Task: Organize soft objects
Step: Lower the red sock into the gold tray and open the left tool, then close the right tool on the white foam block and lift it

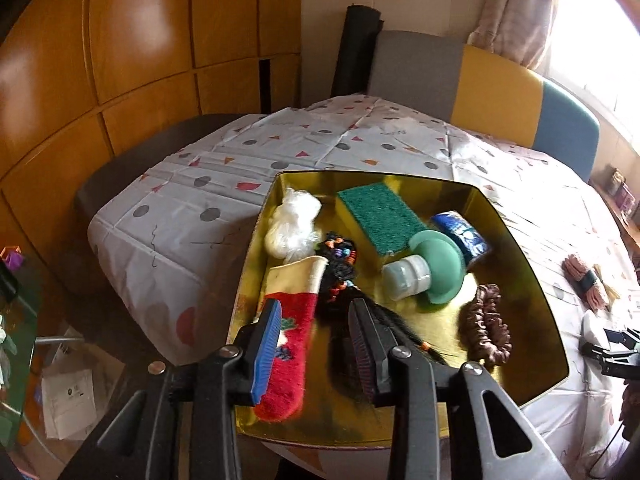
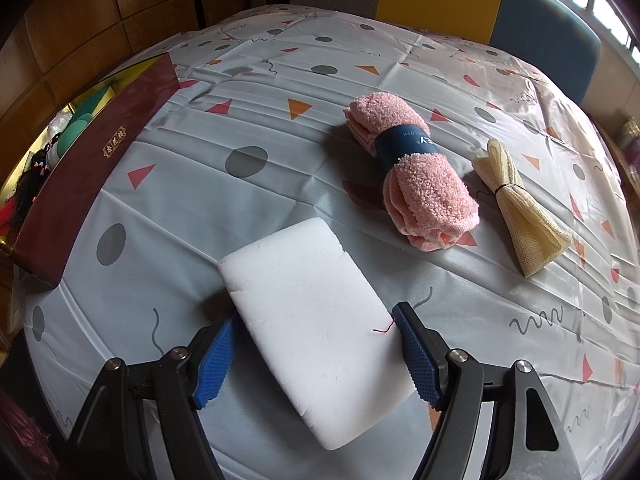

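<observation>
My left gripper is open above the near-left part of a gold-lined box. Under it lie a red and cream stocking and a black beaded hair piece. The box also holds a white fluffy bundle, a green sponge, a blue roll, a green cap with a small jar and a brown scrunchie. My right gripper is open around a white foam sponge lying on the tablecloth. A rolled pink towel and a tied cream cloth lie beyond it.
The box's dark red outer wall stands at the left in the right wrist view. The round table has a patterned white cloth. A grey, yellow and blue chair stands behind it. Wooden cabinets are at the left.
</observation>
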Demonstrator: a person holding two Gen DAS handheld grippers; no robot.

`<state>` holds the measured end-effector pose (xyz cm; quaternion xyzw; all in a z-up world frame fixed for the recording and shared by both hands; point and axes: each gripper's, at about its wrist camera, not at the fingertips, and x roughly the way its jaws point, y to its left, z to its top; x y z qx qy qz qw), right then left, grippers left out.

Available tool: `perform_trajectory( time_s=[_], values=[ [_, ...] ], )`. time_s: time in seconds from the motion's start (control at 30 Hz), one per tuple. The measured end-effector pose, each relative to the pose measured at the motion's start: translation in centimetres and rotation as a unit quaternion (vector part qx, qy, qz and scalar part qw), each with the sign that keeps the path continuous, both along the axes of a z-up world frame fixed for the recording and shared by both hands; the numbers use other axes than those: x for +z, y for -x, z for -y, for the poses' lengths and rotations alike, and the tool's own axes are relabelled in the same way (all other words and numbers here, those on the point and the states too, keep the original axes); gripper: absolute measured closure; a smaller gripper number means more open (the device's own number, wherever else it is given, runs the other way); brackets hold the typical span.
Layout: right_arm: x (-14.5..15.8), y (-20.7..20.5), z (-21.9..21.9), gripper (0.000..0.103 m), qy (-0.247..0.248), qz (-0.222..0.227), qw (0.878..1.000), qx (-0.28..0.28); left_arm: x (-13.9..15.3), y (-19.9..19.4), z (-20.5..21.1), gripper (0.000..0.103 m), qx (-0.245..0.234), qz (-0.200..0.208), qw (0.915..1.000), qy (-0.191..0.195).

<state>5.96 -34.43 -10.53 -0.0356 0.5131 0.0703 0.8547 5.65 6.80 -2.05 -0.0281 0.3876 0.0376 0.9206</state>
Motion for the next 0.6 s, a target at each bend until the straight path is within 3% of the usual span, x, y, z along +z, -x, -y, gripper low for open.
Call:
perform_trajectory(
  time_s=[0.6],
  values=[
    [0.1, 0.0, -0.2, 0.029, 0.007, -0.004, 1.0, 0.004, 0.5, 1.1, 2.5, 0.068, -0.036, 0.0, 0.9994, -0.005]
  ],
)
